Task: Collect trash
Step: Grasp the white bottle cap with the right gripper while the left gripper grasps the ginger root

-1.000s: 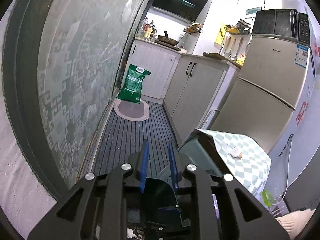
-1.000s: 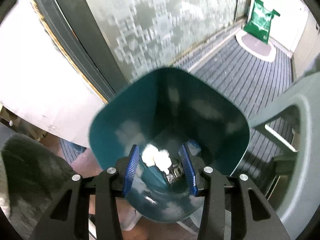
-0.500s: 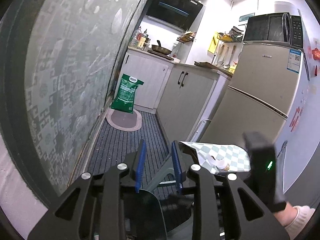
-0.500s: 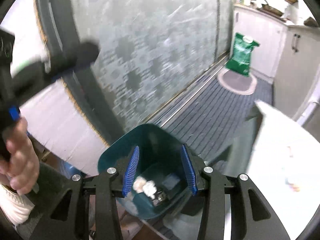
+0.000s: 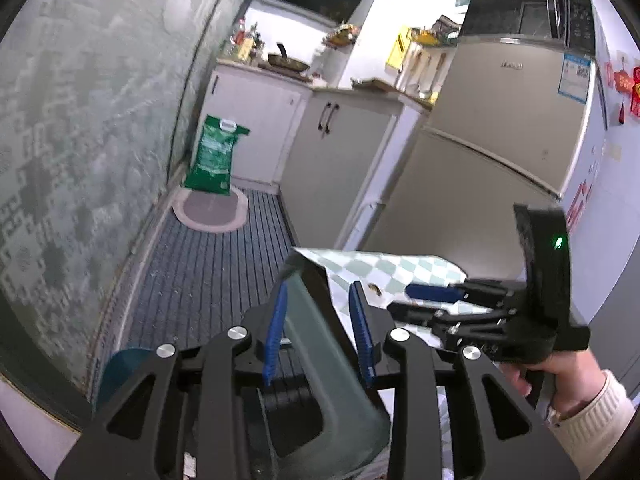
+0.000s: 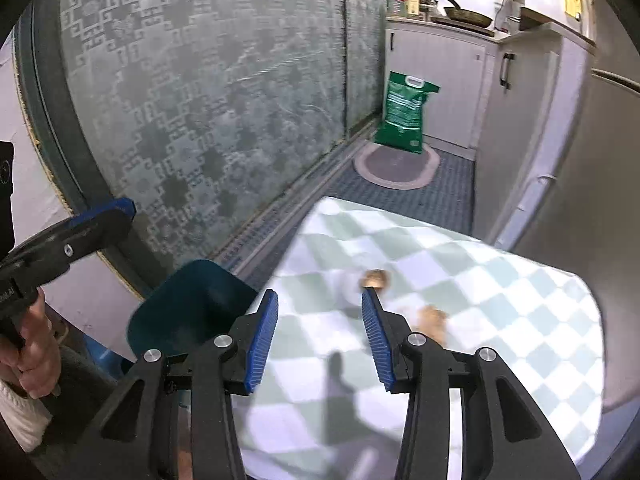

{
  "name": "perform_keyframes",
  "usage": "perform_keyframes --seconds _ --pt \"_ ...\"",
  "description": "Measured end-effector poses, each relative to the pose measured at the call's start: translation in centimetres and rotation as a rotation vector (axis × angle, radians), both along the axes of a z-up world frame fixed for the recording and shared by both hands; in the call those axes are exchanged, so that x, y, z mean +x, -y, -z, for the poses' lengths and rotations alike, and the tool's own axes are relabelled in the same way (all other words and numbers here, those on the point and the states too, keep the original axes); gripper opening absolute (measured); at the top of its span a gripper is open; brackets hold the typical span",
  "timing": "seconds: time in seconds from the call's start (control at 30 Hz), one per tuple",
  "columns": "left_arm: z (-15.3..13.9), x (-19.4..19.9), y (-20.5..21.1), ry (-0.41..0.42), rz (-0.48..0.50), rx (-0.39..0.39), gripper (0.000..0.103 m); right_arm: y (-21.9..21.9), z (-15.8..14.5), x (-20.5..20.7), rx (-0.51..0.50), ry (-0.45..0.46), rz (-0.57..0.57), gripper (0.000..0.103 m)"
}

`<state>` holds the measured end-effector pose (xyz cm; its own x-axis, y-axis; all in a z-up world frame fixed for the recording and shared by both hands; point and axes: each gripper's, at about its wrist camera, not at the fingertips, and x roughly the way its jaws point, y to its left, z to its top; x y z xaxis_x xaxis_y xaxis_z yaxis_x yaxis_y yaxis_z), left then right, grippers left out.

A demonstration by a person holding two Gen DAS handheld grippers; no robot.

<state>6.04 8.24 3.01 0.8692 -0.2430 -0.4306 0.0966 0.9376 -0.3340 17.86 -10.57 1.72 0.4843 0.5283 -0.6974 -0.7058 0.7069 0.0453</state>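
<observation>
A narrow kitchen with a checked tablecloth [image 6: 460, 280] over a small table; a teal bin [image 6: 188, 312] stands on the floor beside its edge, likely to receive scraps. Brown crumpled trash pieces [image 6: 376, 278] lie on the cloth. The right gripper [image 6: 318, 340] hovers above them, jaws apart and empty. The left gripper [image 5: 318, 332] has its jaws opening, nothing pressed between them
</observation>
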Motion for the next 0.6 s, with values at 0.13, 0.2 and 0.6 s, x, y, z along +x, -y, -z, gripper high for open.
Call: perform_keyframes --seconds 0.13,0.2,0.6 --pt "0.9 1.5 1.6 -0.051 0.036 0.004 0.034 1.0 0.2 0.9 -0.061 0.007 -0.021 0.044" --pt "1.2 1.9 2.3 -0.070 0.052 0.007 0.034 1.1 0.5 1.4 -0.095 0.010 -0.038 0.044" --pt "2.6 3.8 6.1 -0.137 0.154 0.024 0.034 -0.9 2.6 3.1 -0.271 0.062 -0.115 0.036"
